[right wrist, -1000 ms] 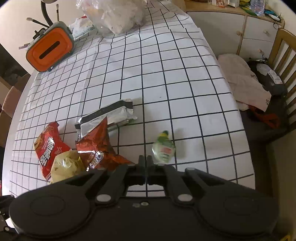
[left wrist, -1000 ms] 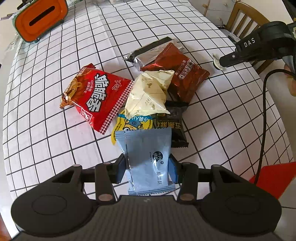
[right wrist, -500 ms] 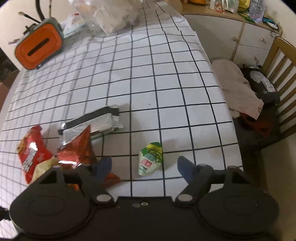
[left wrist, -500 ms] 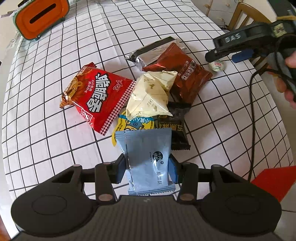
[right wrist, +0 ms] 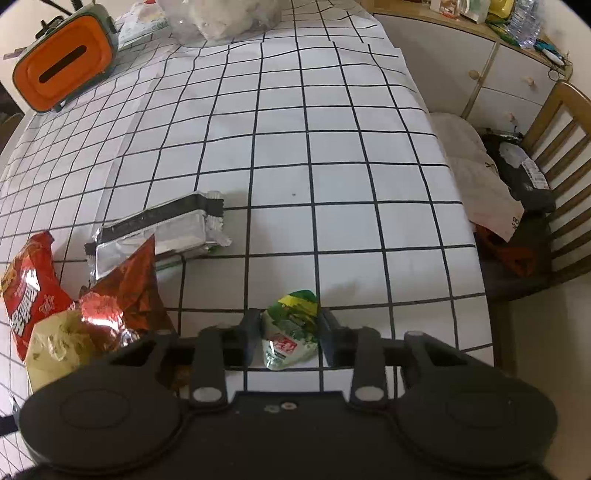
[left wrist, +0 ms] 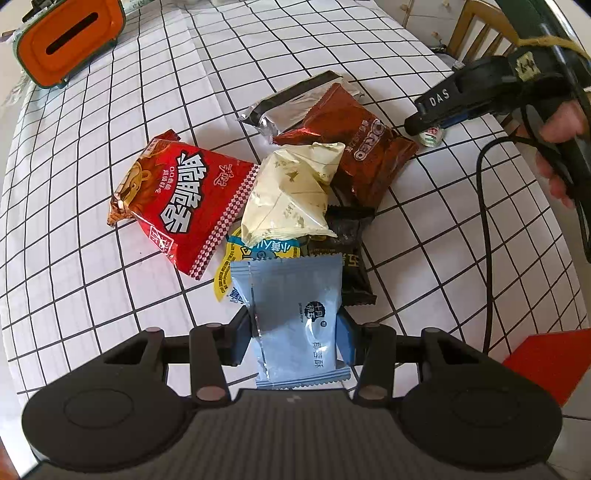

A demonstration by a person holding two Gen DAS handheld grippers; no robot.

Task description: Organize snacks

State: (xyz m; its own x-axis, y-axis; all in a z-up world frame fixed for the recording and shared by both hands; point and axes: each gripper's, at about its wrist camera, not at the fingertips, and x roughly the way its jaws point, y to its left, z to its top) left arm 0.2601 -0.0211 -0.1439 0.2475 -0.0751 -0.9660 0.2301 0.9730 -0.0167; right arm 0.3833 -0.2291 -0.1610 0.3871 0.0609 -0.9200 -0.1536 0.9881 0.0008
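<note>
My left gripper is shut on a light blue snack packet and holds it at the near edge of a pile. The pile holds a red noodle bag, a cream packet, a brown Oreo bag, a silver packet, a yellow-blue packet and a black packet. My right gripper straddles a small green-white packet on the table, fingers close on both sides. It also shows in the left wrist view.
An orange tissue box stands at the far left of the checked tablecloth. A clear plastic bag lies at the far end. A wooden chair with cloth and bags stands right of the table, by a white cabinet.
My right gripper opened wide, moved forward and down over the green-white packet, and narrowed around it. My left gripper kept its hold on the blue packet, barely moving.
</note>
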